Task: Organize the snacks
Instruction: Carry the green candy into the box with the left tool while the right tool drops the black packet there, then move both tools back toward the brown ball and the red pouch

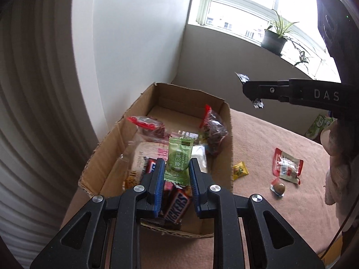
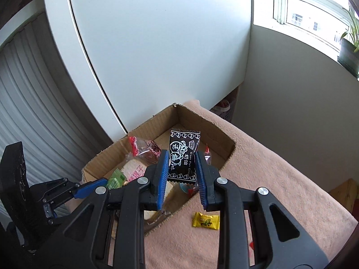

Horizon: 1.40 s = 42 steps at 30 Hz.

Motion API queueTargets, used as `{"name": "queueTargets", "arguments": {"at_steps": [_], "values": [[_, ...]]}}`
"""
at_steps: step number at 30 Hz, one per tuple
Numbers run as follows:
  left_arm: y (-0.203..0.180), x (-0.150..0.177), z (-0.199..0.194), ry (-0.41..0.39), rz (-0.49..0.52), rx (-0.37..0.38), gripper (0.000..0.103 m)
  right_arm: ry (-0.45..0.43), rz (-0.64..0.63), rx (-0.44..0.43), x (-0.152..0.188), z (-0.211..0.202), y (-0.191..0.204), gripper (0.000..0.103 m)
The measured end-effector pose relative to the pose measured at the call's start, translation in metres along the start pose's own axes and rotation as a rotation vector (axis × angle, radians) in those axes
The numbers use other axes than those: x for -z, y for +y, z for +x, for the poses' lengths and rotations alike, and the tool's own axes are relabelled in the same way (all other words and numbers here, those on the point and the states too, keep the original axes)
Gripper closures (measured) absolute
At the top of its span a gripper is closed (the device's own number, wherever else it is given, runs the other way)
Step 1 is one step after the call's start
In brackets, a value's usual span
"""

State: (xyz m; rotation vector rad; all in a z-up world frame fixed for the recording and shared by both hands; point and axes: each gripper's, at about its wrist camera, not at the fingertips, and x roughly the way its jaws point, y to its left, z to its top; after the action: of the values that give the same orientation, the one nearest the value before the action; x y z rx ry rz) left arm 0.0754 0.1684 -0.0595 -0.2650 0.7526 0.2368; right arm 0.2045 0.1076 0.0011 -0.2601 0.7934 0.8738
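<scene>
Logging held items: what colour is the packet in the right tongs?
Black packet with white print, clearest in the right wrist view.

Open-topped cardboard box (image 2: 226, 144): far half bare and reachable from above. Near half crowded with snack packets (image 1: 145, 154); white wall (image 2: 157, 56) bounds the box's left side.

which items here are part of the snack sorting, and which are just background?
Job:
- cardboard box
- green candy packet in left gripper
- black plum candy packet in right gripper
- yellow candy, red sachet on the blanket

Background:
- potted plant
- window
</scene>
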Motion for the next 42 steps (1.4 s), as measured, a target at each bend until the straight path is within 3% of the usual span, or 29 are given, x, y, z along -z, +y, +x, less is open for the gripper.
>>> {"name": "queueTargets", "arguments": {"at_steps": [11,12,15,16,22,34,42], "values": [[0.021,0.0,0.019,0.073,-0.009,-0.008,0.083,0.069,0.002,0.004,0.008,0.04,0.002,0.078],[0.02,0.0,0.019,0.07,-0.002,-0.01,0.082,0.07,0.004,-0.004,0.008,0.039,0.001,0.074],[0.017,-0.002,0.02,0.071,0.002,0.001,0.081,0.041,0.003,-0.006,0.008,0.032,0.0,0.027],[0.016,-0.002,0.021,0.071,-0.002,0.0,0.081,0.019,-0.005,0.001,0.008,0.027,0.002,0.022],[0.013,-0.001,0.02,0.067,0.002,-0.005,0.071,-0.021,-0.032,0.015,0.003,0.009,0.012,0.016],[-0.008,0.002,0.009,0.038,0.03,0.002,0.071,-0.09,0.01,0.068,0.017,-0.034,-0.01,0.015],[-0.033,0.005,0.001,0.012,0.059,0.052,0.071,-0.084,0.05,0.119,0.039,-0.054,-0.043,0.015]]}}
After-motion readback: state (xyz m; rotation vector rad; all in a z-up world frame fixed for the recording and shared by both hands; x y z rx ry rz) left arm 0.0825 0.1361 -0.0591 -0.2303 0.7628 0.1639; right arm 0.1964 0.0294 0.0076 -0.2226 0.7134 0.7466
